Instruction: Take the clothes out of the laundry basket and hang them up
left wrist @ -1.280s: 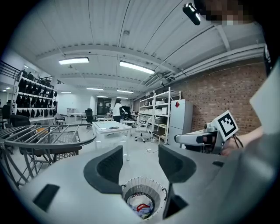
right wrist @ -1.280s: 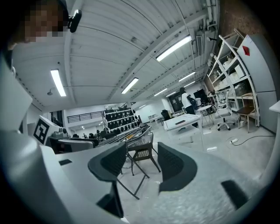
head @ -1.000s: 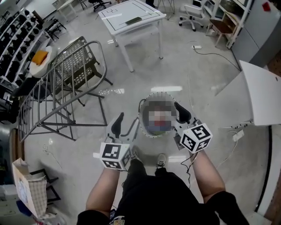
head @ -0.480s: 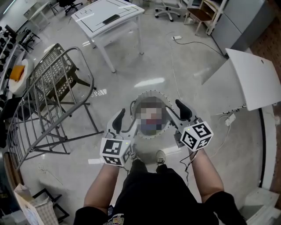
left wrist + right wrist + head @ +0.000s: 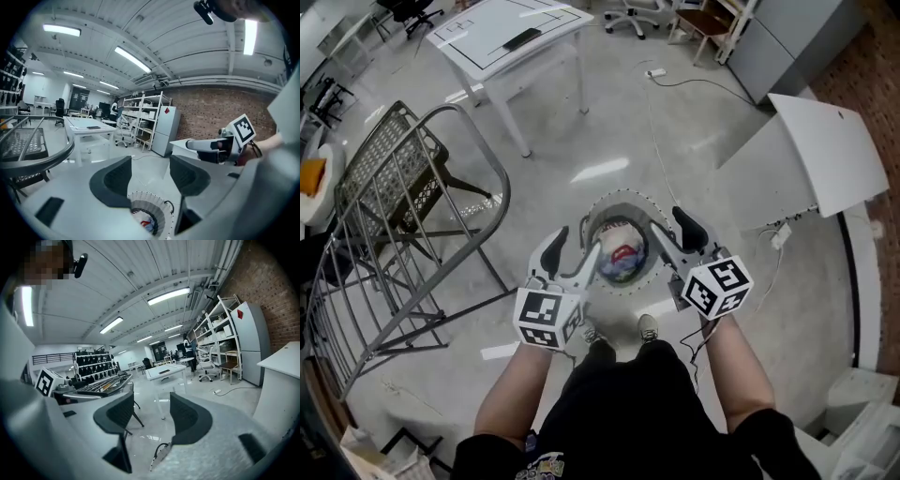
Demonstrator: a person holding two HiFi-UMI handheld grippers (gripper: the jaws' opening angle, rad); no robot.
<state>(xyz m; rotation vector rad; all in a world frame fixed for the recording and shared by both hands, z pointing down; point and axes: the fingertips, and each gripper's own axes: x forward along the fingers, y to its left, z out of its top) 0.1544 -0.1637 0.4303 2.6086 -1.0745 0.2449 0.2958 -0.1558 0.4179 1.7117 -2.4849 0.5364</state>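
As they hang above the laundry basket [image 5: 598,212], left gripper [image 5: 570,262] and right gripper [image 5: 674,240] gape empty, ready for clothes [image 5: 622,262]

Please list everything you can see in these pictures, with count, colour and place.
laundry basket: one, white, round, on the floor just ahead of the feet
clothes: small heap, white, red and blue, inside the basket
drying rack: one, grey metal, on the floor at left
table: one, white, beyond the basket
dark flat object: one, black, on the table
panel: one, white, at right
shoes: two, grey, behind the basket
left gripper: one, white with black pads, held over the basket's left edge, jaws apart, empty
right gripper: one, same colours, over the right edge, jaws apart, empty
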